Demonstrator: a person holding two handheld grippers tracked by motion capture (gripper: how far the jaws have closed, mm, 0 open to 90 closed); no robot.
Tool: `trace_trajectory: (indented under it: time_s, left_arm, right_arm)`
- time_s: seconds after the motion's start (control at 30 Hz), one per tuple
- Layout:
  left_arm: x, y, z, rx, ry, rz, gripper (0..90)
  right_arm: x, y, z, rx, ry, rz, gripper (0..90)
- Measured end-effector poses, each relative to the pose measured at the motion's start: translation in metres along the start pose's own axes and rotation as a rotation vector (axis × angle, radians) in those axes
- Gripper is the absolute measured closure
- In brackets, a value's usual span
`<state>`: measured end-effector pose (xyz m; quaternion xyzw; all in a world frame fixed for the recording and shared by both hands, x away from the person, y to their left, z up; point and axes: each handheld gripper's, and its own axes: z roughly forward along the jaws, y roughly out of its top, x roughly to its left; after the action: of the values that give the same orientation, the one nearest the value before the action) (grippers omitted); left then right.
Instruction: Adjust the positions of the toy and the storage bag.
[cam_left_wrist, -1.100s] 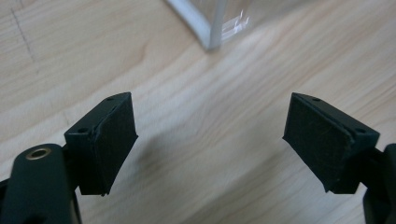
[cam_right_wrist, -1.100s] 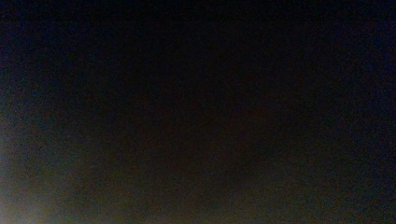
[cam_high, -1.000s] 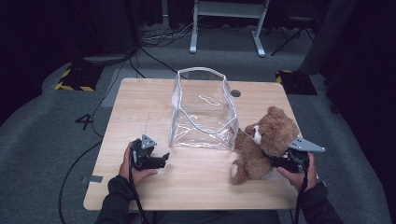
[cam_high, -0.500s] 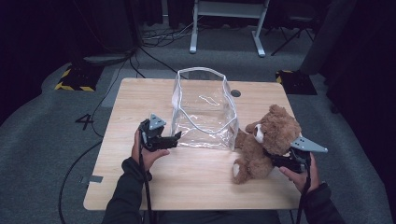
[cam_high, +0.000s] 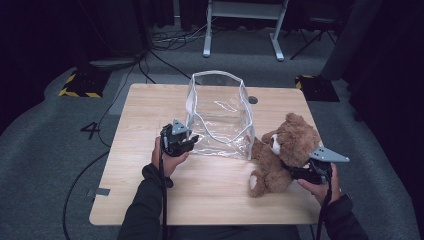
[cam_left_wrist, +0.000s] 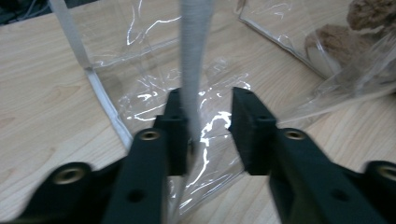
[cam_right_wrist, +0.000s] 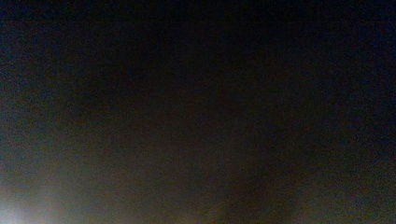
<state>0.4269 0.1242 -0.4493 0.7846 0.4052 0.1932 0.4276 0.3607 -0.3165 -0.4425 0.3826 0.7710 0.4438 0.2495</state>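
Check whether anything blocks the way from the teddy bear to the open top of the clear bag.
Nothing visible does. The teddy bear sits on the table right beside the clear bag, touching its side wall. The bag's mouth gapes upward with nothing across it; the left gripper is at its near-left edge, jaws closing around the white rim strip.

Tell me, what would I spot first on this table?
Probably the brown teddy bear sitting at the right side of the wooden table, with the right gripper pushed against its back. Next to it, mid-table, stands a see-through plastic bag. The left gripper has its white-edged near rim between its jaws.
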Motion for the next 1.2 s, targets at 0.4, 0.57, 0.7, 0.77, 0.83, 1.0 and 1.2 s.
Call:
trace_trajectory:
  time_s: [0.4,0.57,0.7,0.77,0.83,1.0,1.2]
  left_arm:
    - [-0.009,-0.012,-0.022,-0.028,-0.097,0.029,86.5]
    - [-0.024,-0.023,-0.04,-0.018,-0.139,0.094,86.7]
    - [-0.032,-0.035,-0.053,-0.018,-0.184,0.108,86.8]
    - [-0.033,-0.038,-0.057,-0.016,-0.191,0.116,86.8]
    - [-0.035,-0.044,-0.064,-0.015,-0.204,0.123,86.8]
    - [-0.036,-0.066,-0.083,-0.05,-0.21,0.069,74.7]
    - [-0.024,-0.093,-0.105,-0.076,-0.089,-0.032,26.4]
  right_arm:
    - [-0.012,-0.003,-0.01,-0.022,0.046,0.017,48.6]
    - [-0.013,-0.005,-0.016,-0.032,0.054,-0.002,51.7]
    - [-0.015,-0.007,-0.021,-0.029,0.068,-0.004,51.8]
    - [-0.016,-0.007,-0.022,-0.028,0.07,-0.002,51.7]
    - [-0.018,-0.008,-0.025,-0.031,0.077,-0.001,51.6]
    - [-0.02,-0.01,-0.03,-0.028,0.088,0.001,51.4]
    - [-0.021,-0.01,-0.035,-0.045,0.085,0.003,51.5]
